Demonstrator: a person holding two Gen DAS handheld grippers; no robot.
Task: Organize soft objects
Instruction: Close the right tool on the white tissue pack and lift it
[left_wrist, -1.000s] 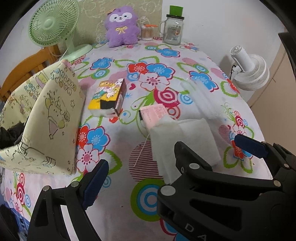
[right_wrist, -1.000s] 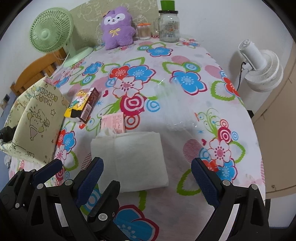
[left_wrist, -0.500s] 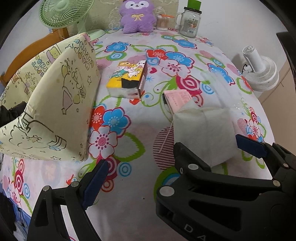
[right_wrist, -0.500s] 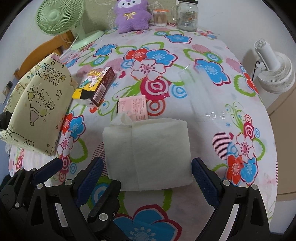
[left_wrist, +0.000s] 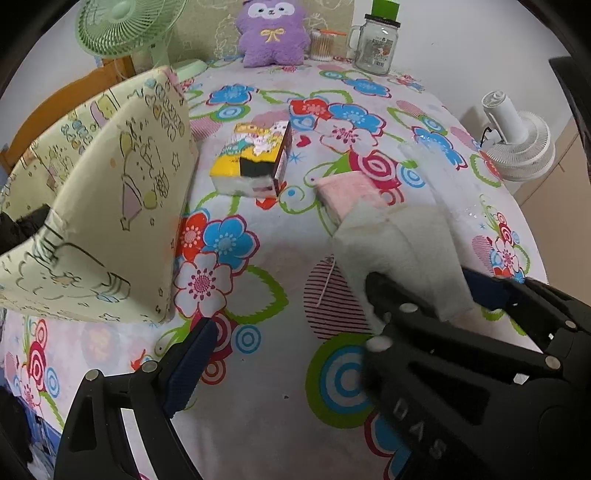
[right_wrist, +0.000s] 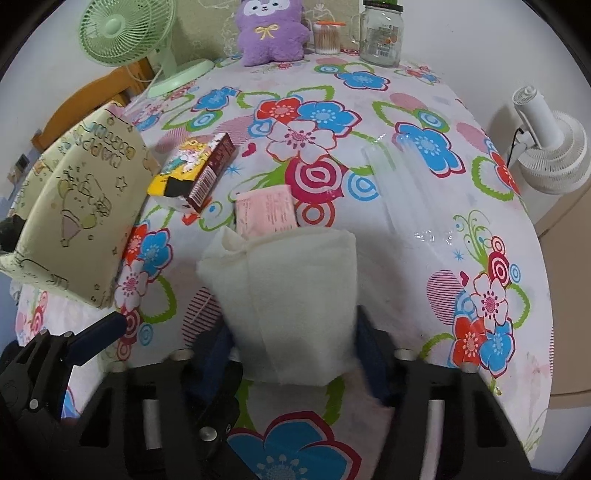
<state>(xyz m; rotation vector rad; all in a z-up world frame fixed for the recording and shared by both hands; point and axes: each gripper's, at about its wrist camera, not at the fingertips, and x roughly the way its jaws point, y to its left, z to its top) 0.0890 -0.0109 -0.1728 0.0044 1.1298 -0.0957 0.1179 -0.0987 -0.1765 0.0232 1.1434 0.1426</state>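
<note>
A folded white cloth (right_wrist: 291, 295) lies on the flowered table, and my right gripper (right_wrist: 295, 347) is shut on its near edge, squeezing it narrower. The cloth also shows in the left wrist view (left_wrist: 402, 254), with the right gripper's black frame across its near end. A pink tissue pack (right_wrist: 266, 210) lies just behind the cloth. A purple plush toy (right_wrist: 273, 31) sits at the far edge. My left gripper (left_wrist: 332, 317) is open and empty, low over the table to the left of the cloth.
A yellow-green fabric box (left_wrist: 110, 206) stands open at the left. A cartoon tissue box (right_wrist: 192, 170) lies mid-table, and a clear plastic bag (right_wrist: 406, 184) to the right. A green fan (right_wrist: 125, 33), glass jar (right_wrist: 380, 33) and swab tub (right_wrist: 327, 37) stand at the back. A white fan (right_wrist: 550, 155) is beyond the right edge.
My right gripper moved forward and closed on the white cloth, bunching it. My left gripper shifted forward and stayed open.
</note>
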